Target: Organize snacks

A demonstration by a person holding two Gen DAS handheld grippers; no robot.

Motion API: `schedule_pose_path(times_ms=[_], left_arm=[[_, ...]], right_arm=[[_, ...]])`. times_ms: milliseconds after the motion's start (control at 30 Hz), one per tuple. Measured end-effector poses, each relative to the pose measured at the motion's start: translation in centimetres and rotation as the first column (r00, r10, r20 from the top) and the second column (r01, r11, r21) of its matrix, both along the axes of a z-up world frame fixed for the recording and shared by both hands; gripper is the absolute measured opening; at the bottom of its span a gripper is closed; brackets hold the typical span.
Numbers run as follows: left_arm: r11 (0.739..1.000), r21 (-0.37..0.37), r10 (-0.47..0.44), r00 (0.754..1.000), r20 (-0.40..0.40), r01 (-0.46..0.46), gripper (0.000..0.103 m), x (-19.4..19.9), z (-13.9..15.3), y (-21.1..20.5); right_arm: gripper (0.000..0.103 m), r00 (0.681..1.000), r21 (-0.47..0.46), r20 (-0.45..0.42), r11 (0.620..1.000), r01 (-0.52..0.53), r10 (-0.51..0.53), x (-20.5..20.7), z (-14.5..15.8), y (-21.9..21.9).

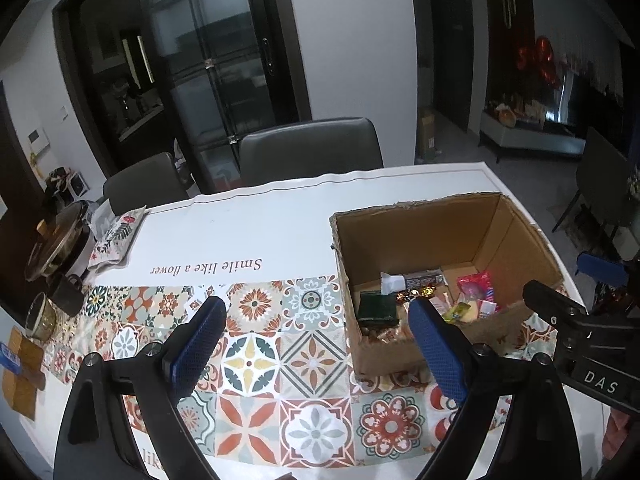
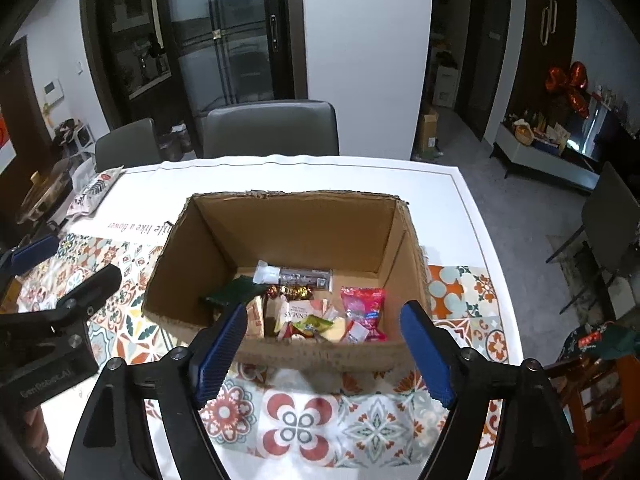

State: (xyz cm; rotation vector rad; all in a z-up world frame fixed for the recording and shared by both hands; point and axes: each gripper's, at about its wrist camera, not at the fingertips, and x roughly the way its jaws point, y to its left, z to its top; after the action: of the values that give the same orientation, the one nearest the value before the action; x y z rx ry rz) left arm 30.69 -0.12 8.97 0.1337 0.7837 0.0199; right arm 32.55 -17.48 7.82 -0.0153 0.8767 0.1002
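An open cardboard box (image 2: 288, 224) stands on the tiled tablecloth and holds several snacks: a pink packet (image 2: 362, 308), a dark bar with a white end (image 2: 296, 276), a dark green packet (image 2: 234, 294), gold-wrapped sweets and small wrapped pieces. My right gripper (image 2: 324, 344) is open and empty, just in front of the box's near wall. My left gripper (image 1: 316, 340) is open and empty above the cloth, left of the box (image 1: 436, 232); its right finger overlaps the box's near corner. The snacks also show in the left wrist view (image 1: 424, 296).
A floral pouch (image 1: 116, 236), a lidded pot (image 1: 56, 244), a dark mug (image 1: 66, 292) and a glass bowl (image 1: 40, 318) sit at the table's far left. Two grey chairs (image 2: 272, 128) stand behind the table. The table edge (image 2: 492, 248) is right of the box.
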Motion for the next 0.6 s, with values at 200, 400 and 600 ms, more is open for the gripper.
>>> schedule_pose_path(times_ms=[200,400,600], left_arm=[[1.000,-0.005,0.010,0.998,0.061,-0.010,0.098,-4.4,-0.1,-0.1],[1.000,-0.002,0.009,0.992,0.124,-0.009,0.100,-9.2,-0.8,-0.4],[1.000,0.017,0.002,0.980,0.200,-0.005,0.103,-13.7,-1.2,-1.0]], right_arm=[[0.084,0.997,-0.004,0.077,1.000,0.006,-0.006,-4.0,0.2,-0.2],[0.087,0.991,0.029,0.131,1.000,-0.005,0.001,-8.4,-0.5,-0.7],[0.090,0.977,0.028,0.212,0.999,0.019,-0.024,-13.5,-1.3,-1.5]])
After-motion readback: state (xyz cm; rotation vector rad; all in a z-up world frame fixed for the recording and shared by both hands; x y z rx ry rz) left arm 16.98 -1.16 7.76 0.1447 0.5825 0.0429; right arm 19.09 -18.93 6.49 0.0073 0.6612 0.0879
